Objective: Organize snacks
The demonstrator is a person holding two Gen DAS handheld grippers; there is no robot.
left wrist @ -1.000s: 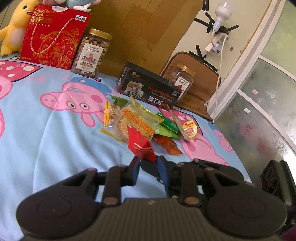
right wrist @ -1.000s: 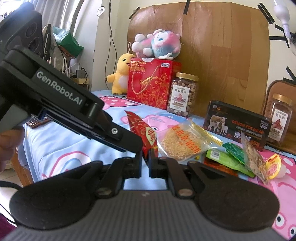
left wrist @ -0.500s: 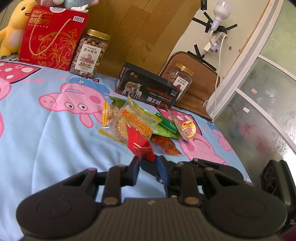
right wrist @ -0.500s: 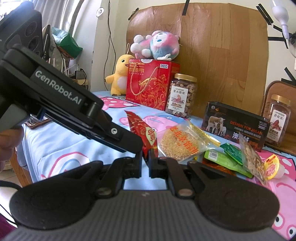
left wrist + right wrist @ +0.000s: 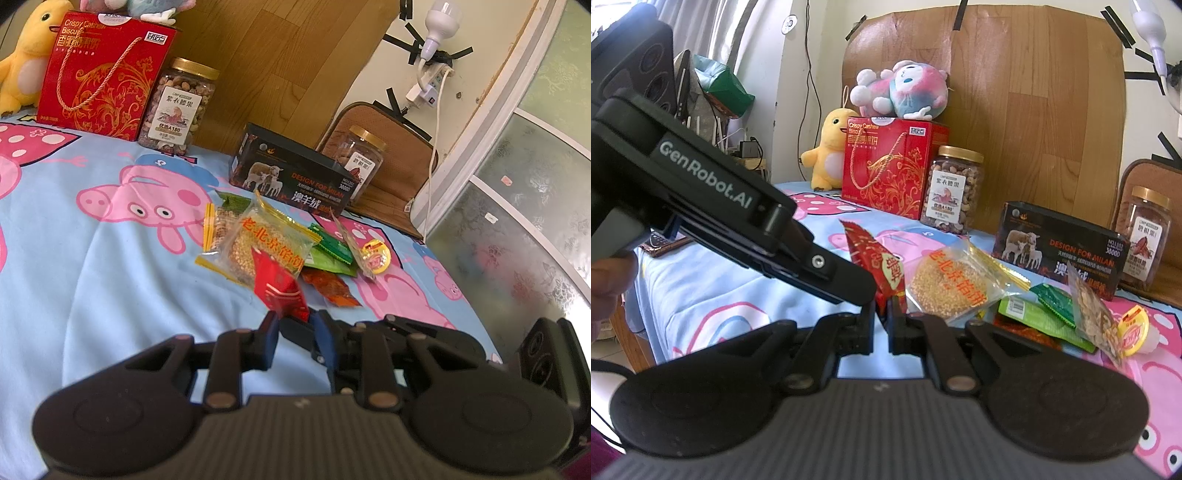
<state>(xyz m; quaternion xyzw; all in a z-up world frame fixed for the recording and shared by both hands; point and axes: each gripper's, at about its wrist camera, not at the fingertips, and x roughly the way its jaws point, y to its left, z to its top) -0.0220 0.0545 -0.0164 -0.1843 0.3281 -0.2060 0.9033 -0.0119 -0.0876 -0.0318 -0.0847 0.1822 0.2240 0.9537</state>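
A: Tongs first. The left gripper (image 5: 293,325) is seen pressed tight on the lower edge of the red packet (image 5: 279,286); the packet stands up out of the jaws, clear of the bedsheet (image 5: 110,295).

B: And the right gripper (image 5: 882,317)?

A: Pinched on the same red packet (image 5: 877,264), at its bottom edge, jaws nearly together. The left tool's black body crosses the right view, so the two tips are judged to meet at one spot.

B: Why a double hold?

A: Probably a handover, or the foil is being steadied; which one cannot be told. A thin, slippery packet is likely to twist if held by one corner only.

B: Outward from there?

A: Just behind lies the loose heap: a clear bag of yellow grains (image 5: 266,245), green packets (image 5: 328,254), an orange packet (image 5: 330,288), a small yellow cup (image 5: 376,256). Farther back, against the wooden board (image 5: 1015,110), the black box (image 5: 295,177), two nut jars (image 5: 177,107) and the red gift box (image 5: 99,74) are lined up upright, apparently already tidied.

B: Progress?

A: Early, as judged; most packets remain heaped.
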